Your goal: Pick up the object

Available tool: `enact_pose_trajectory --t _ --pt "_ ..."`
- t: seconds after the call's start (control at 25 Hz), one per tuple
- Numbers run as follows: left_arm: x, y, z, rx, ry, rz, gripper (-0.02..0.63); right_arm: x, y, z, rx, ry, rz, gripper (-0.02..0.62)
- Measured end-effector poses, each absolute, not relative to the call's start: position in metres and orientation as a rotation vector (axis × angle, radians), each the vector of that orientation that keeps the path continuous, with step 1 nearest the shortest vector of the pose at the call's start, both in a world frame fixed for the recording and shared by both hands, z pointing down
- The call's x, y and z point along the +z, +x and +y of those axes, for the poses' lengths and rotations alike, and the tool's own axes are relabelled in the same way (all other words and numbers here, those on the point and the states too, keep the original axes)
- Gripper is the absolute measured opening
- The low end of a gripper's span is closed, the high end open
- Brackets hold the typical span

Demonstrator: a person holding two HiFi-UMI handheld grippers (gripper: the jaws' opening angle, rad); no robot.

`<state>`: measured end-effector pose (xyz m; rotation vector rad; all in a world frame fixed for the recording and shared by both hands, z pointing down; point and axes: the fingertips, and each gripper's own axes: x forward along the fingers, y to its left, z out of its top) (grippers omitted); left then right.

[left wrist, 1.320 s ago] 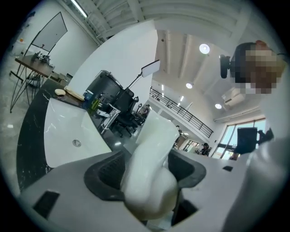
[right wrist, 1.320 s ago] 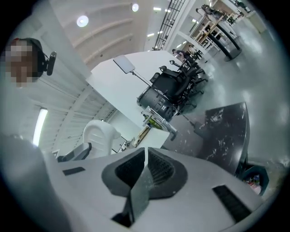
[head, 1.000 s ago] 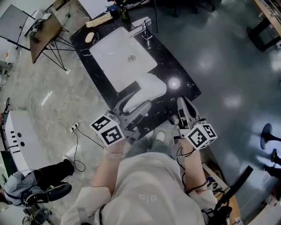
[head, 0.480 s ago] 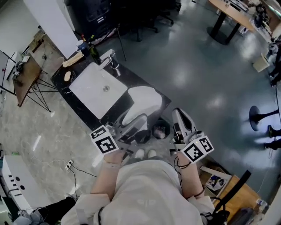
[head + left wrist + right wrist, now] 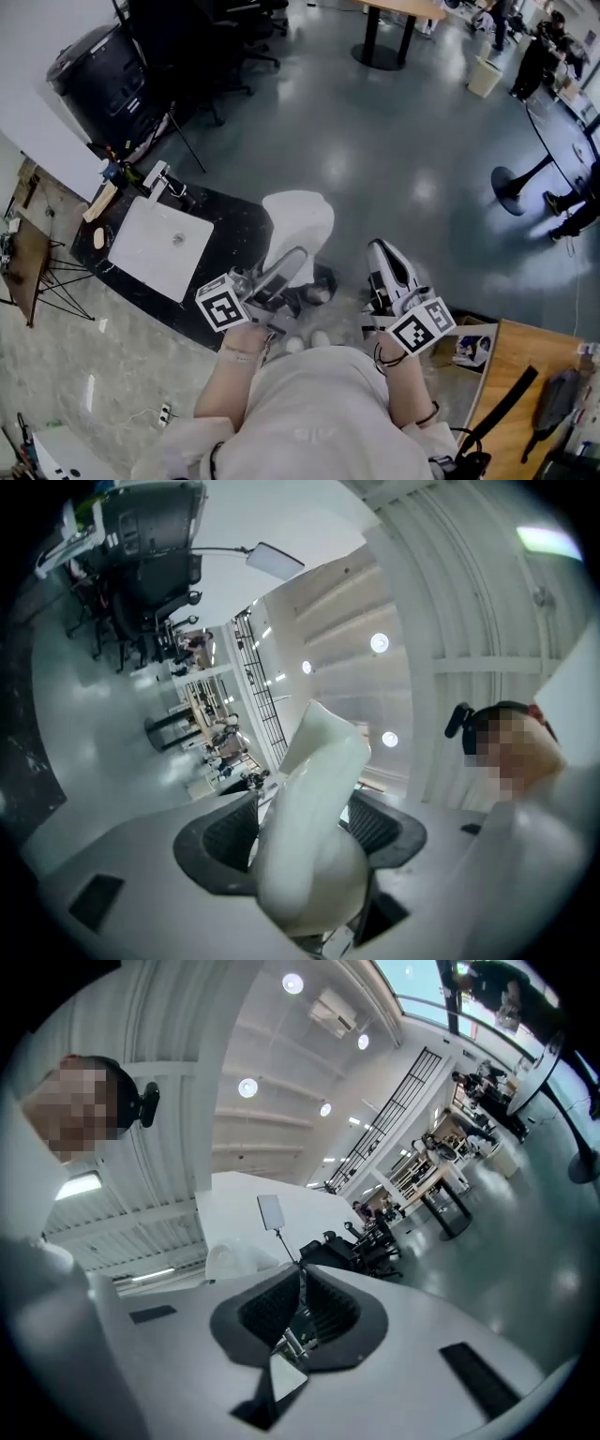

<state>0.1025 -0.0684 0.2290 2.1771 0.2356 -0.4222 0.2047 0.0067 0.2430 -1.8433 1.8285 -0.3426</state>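
The object is a glossy white, soft-looking container. It hangs over the grey floor, just right of the black counter. My left gripper is shut on its lower part. In the left gripper view, the white container fills the gap between the two dark jaws and points up toward the ceiling. My right gripper is level with the left one and to its right, apart from the container. In the right gripper view the right gripper has its jaws pressed together with nothing between them.
A black marble counter with a white sink, faucet and bottles stands at the left. A small dark bin sits at my feet. A wooden desk is at lower right, dark office chairs beyond.
The white container has come off the counter beside the sink and now hangs over the floor in my left gripper. My view has swung, so the counter lies farther left.
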Motion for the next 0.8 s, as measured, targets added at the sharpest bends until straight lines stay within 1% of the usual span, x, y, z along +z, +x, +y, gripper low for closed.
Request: enact_pose_trajectory --t 0.32,0.8 --pt "0.216 0.142 -0.024 -0.377 2.067 0.433 0.301 0.232 0.232 0.064 -0.296 -1.925 1.677 0.038" --pt "0.214 0.178 0.011 -0.322 2.010 0.564 0.302 0.233 0.255 0.092 -0.278 -1.946 1.591 0.038"
